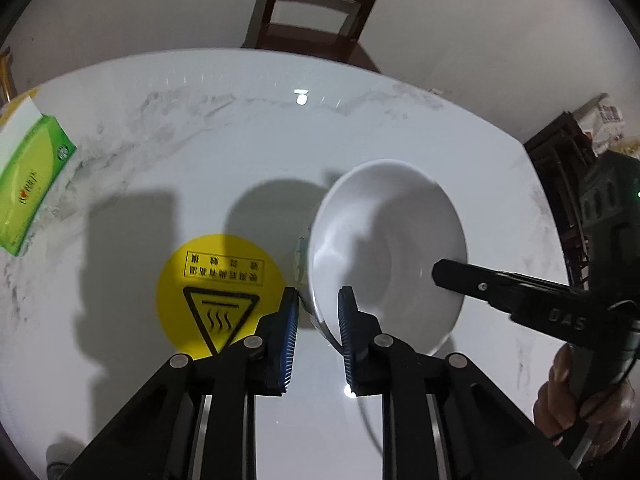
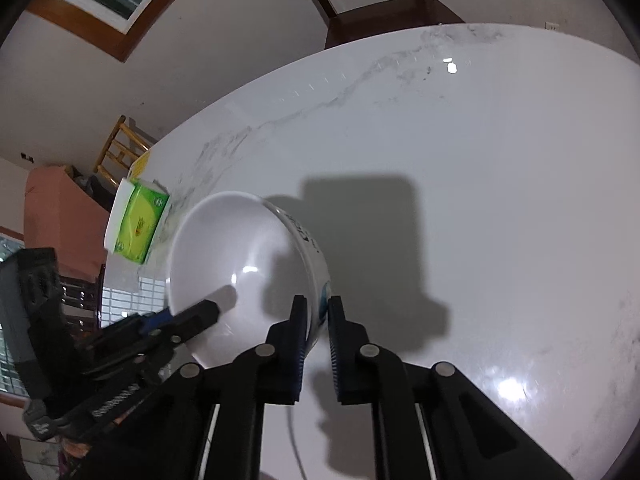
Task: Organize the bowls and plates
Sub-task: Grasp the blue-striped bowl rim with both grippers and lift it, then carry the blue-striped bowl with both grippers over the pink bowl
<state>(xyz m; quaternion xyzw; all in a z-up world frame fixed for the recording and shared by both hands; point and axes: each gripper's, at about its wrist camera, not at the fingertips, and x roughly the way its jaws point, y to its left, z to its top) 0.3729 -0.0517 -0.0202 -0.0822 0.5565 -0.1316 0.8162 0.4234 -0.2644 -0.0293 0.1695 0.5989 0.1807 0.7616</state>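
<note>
A: Where is the bowl [image 1: 384, 240] right now?

B: Tilted over the white marbled worktop [image 1: 240, 140], its open side turned toward the cameras. Both sets of tongs have it by the rim, on opposite sides.

A: The left tongs [image 1: 318, 300]?

B: Pinching the bowl's rim. One blue ribbed pad sits outside the wall, the other inside the white hollow. In the right wrist view they reach in from the lower left, one finger lying inside the bowl.

A: And the right tongs [image 2: 319, 312]?

B: Also closed on the rim, with the printed outer wall of the bowl against the outer pad. From the left wrist view their black finger reaches in from the right, and a hand [image 1: 584, 396] holds the handle behind it.

A: What else lies on the worktop?

B: A round yellow sticker [image 1: 208, 280] with a heat warning triangle, just left of the bowl, and a green tissue pack [image 1: 30, 184] at the far left edge. A dark wooden chair [image 1: 320, 4] stands beyond the far side.
</note>
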